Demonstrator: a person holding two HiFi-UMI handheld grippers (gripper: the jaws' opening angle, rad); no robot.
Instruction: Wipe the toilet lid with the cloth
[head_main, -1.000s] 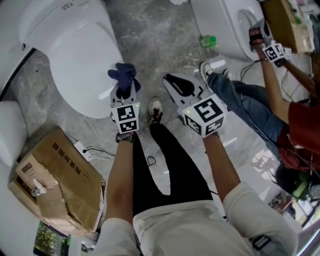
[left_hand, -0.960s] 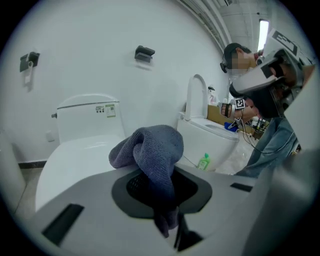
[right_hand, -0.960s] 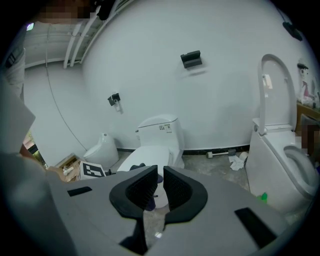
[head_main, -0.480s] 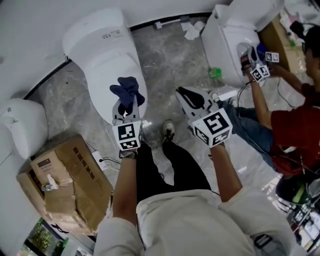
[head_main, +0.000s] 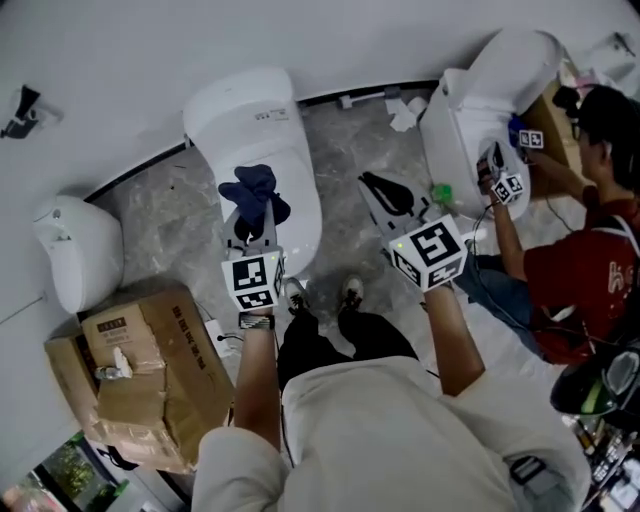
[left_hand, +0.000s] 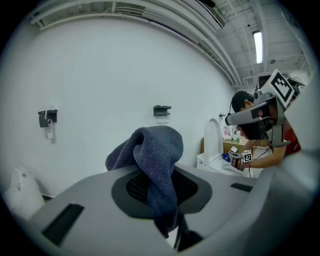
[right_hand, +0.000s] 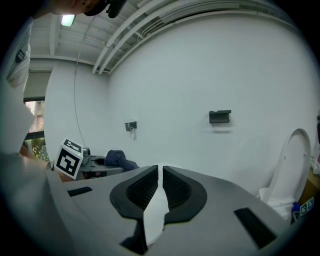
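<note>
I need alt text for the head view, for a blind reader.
Seen from above, the left gripper holds a dark blue cloth above a closed white toilet; the right gripper is shut and empty. At right, another person in red works at a second toilet.

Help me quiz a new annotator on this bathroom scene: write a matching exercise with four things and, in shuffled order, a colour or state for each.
Things:
1. cloth
2. toilet lid
3. cardboard box
4. right claw

Descriptions:
A. brown
B. shut, nothing in it
C. dark blue, bunched up
D. white, closed

Pairs: 1-C, 2-D, 3-A, 4-B
</note>
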